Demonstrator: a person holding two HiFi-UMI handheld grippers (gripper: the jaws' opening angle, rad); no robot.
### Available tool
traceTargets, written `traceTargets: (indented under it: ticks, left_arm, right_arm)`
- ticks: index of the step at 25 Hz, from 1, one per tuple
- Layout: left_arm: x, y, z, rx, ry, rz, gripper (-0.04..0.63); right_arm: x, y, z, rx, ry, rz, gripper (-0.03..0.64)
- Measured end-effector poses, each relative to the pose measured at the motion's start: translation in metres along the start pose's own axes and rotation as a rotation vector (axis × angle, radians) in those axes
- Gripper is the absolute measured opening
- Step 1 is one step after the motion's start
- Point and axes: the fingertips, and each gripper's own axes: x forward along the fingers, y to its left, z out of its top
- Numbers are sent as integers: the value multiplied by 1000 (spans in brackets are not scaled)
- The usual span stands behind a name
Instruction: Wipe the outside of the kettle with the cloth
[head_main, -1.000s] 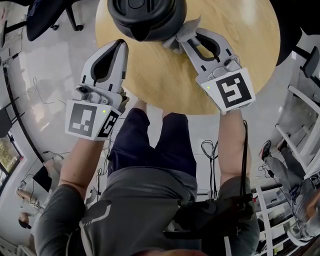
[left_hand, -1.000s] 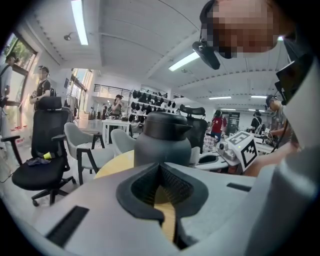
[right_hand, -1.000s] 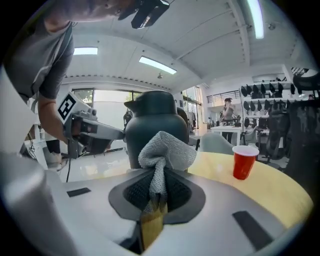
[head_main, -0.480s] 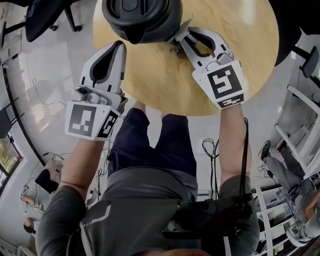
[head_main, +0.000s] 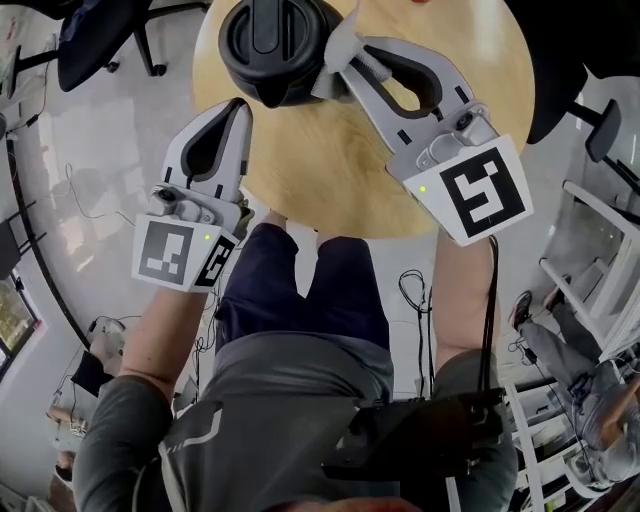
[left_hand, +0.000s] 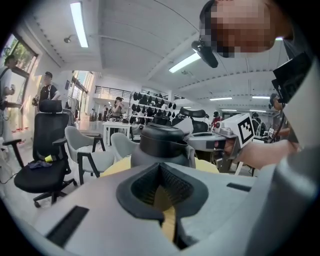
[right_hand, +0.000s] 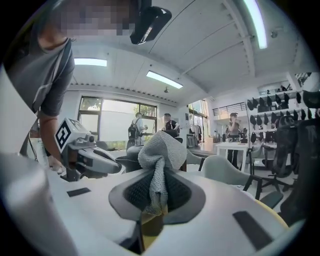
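Kettle (head_main: 268, 45): standing far on the bench (head_main: 330, 170).
Right claw (head_main: 342, 55): clamping the cloth (head_main: 333, 40), sliding farther along the kettle's right side; wiping is progressing.
Left claw (head_main: 238, 108): shut together, empty, idling near-left.

Lighting and image quality. I saw bright, even light from ceiling strip lamps (left_hand: 78, 24) and daylight through a window (right_hand: 107, 120). Shadows were soft. Both gripper views curved strongly, darkened at the corners, and blurred the nearest foreground.
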Motion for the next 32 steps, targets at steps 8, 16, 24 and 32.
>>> traceTargets:
  ticks: [8,16,24,32]
  left_arm:
    - [2,2,-13,-2,10,-8,9]
    - [7,3,-23,-15,9,11,9]
    - [9,0,-27,-11,12,6,9]
    - [4,7,-24,-12,30,16,9]
  right_arm:
    - [5,-15,-15,61,-107,-9,52]
    - [23,-18,-96,79,57,-50,52]
    - [32,-14,-134,0,210,-70,52]
    - [23,-27,-101,114,125,-106,52]
